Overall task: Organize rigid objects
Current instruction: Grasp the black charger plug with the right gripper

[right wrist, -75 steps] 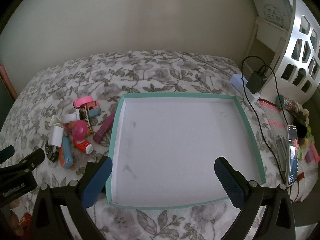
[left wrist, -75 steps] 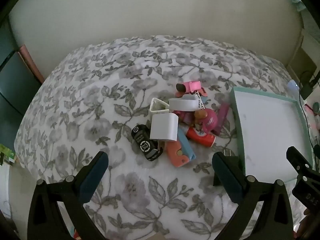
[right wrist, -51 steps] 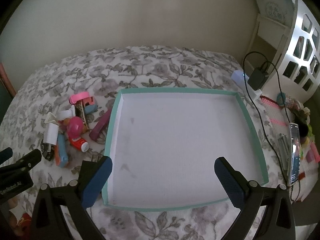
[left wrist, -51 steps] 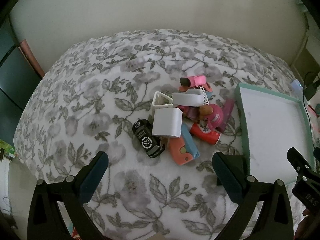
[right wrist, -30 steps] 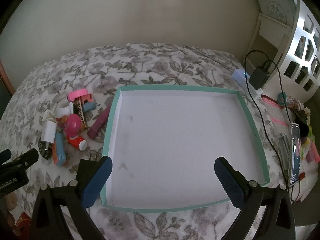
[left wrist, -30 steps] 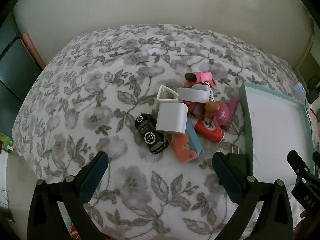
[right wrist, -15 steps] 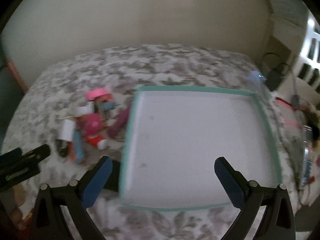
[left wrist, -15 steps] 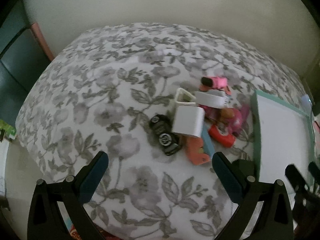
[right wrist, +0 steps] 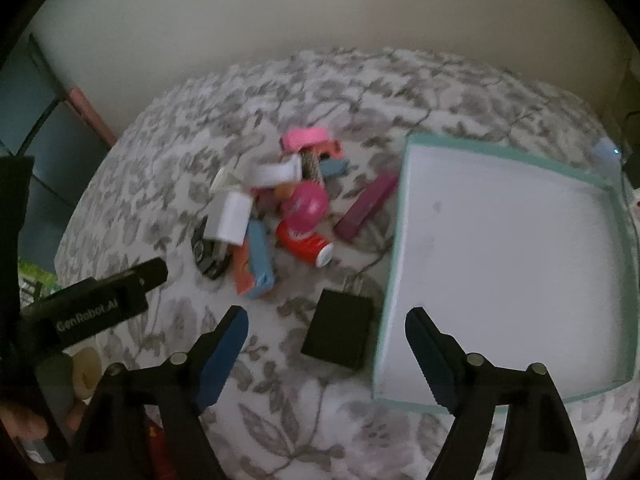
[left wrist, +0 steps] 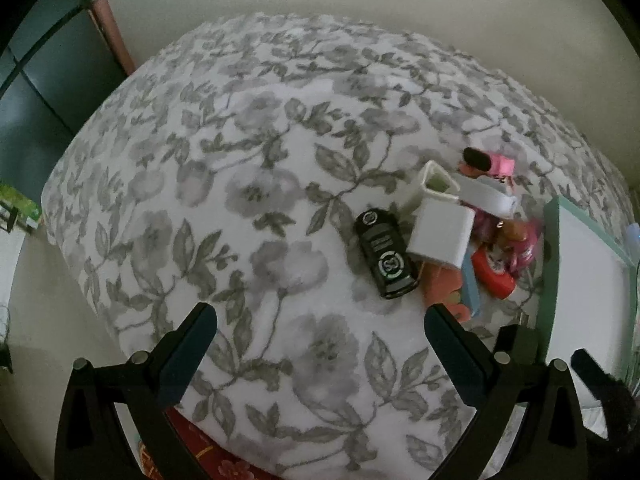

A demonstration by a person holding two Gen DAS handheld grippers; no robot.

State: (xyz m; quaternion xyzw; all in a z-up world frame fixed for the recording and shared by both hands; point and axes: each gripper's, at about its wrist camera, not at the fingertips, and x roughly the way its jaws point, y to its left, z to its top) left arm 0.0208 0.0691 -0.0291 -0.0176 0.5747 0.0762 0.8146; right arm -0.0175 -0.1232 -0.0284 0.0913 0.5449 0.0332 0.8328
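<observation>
A heap of small toys and things is seen on the flowered cloth (left wrist: 248, 184), and a teal-edged tray (right wrist: 400, 216) with a white floor is set just to the right of the heap. In the left wrist view the left gripper (left wrist: 320, 336) is held over bare cloth with its jaws wide apart and nothing between them; the heap lies farther off and to the right, well apart from it. Nearest that gripper is a black toy car (left wrist: 386, 260), and a white block (left wrist: 440, 236) is leaned on the car's right side. In the right wrist view the right gripper (right wrist: 326, 338) is also spread wide with nothing held, and a black box (right wrist: 340, 328) lies on the cloth right between its two fingers, just beside the tray's left wall. Past the box are a red bottle with a white cap (right wrist: 306, 246), a round pink toy (right wrist: 308, 206), a blue bar (right wrist: 260, 256) and a purple bar (right wrist: 366, 204) — the purple one is nearest the tray. The right wrist view is blurred, so the small things are hard to name. In the left wrist view the tray is cut off at the right edge — part of the heap is hidden behind the white block.
</observation>
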